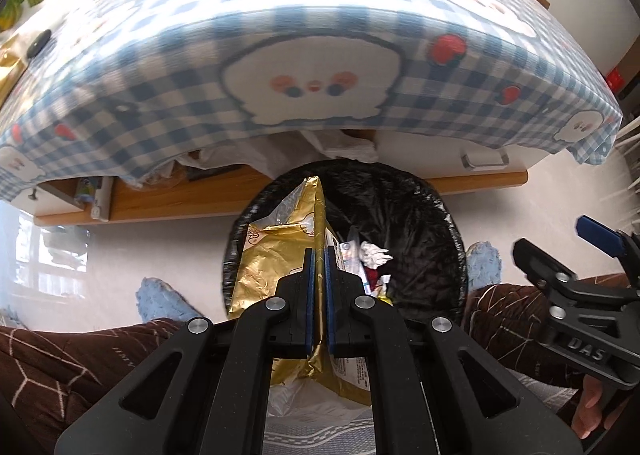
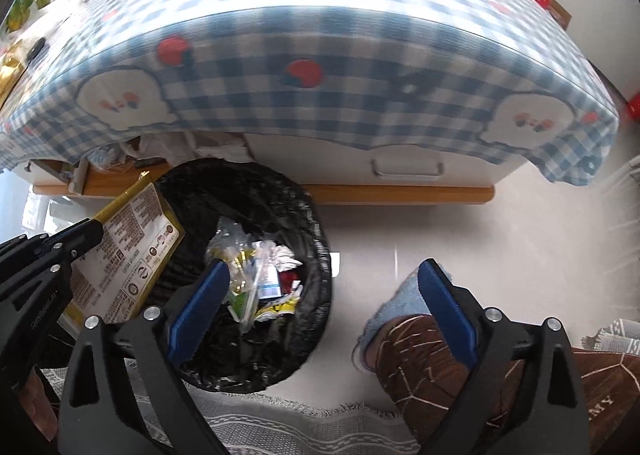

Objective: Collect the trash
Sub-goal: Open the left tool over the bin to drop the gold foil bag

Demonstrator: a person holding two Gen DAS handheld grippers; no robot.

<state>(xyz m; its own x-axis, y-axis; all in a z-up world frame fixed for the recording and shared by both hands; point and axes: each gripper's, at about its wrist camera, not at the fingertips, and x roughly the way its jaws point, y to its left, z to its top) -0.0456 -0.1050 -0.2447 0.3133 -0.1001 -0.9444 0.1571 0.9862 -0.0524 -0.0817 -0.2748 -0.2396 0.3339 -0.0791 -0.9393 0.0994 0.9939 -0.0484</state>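
A round bin lined with a black bag [image 1: 404,211] [image 2: 256,191] stands on the pale floor in front of the low table. Crumpled wrappers and paper [image 1: 374,255] [image 2: 264,275] lie at its bottom. My left gripper [image 1: 319,255] is shut on a gold foil snack bag [image 1: 276,255], which hangs over the bin's left rim; in the right wrist view the bag's printed back [image 2: 132,251] shows at the left. My right gripper [image 2: 324,275] stands open with nothing between its fingers, above the bin's right rim and the floor; one blue pad of it [image 1: 598,235] shows at the right.
A low table under a blue-and-white checked cloth [image 1: 312,67] [image 2: 320,95] fills the top, with a drawer handle [image 2: 408,169] below its edge. A person's knees in brown quilted trousers [image 1: 60,367] [image 2: 432,359] and blue slippers [image 1: 164,299] flank the bin. A grey woven rug [image 2: 280,423] lies at the front.
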